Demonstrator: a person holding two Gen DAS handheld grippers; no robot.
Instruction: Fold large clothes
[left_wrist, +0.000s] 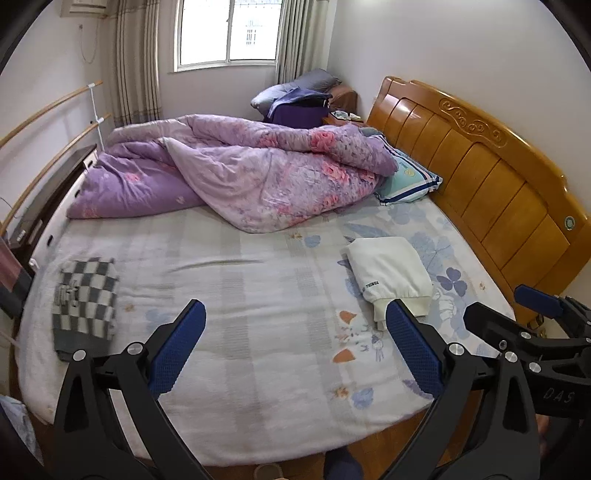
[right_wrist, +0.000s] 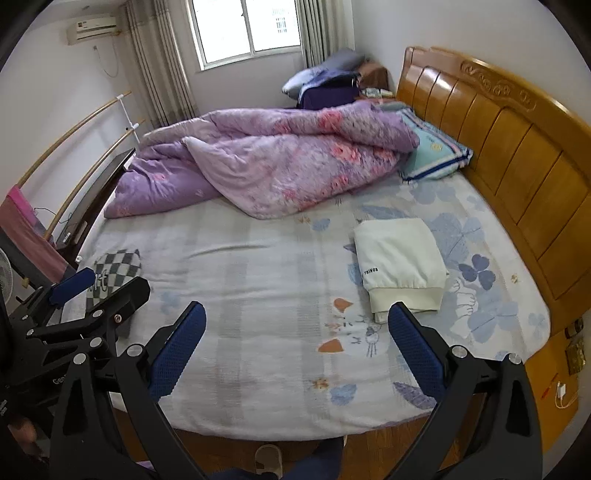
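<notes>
A bedroom is filling both views: a wide bed (left_wrist: 258, 332) under a pale flowered sheet, a carved wooden headboard (left_wrist: 480, 184) along its right side, a window (left_wrist: 229, 33) at the far wall, and a purple floral quilt (left_wrist: 240, 173) lying bunched across the far half, probably pushed back to free the near half as a working surface. On that cleared stretch two garments are lying well apart. The cream sweatshirt (right_wrist: 399, 258) is sitting near the headboard, folded into a neat rectangle whose long axis is running from the near edge of the bed toward the quilt, its ribbed hem pointing at the camera; it is looking finished and set aside. The checkered garment (left_wrist: 85, 299) is resting near the left edge of the bed, folded narrow, its long axis also running near to far, dark hem nearest. The left gripper (left_wrist: 295, 343) is hanging above the bed with its blue pads spread wide and nothing between them; the right gripper (right_wrist: 295, 347) is likewise gaping and empty, just beside it. Both are pointing down at the sheet, touching neither garment, which suggests the folding is done or pausing.
</notes>
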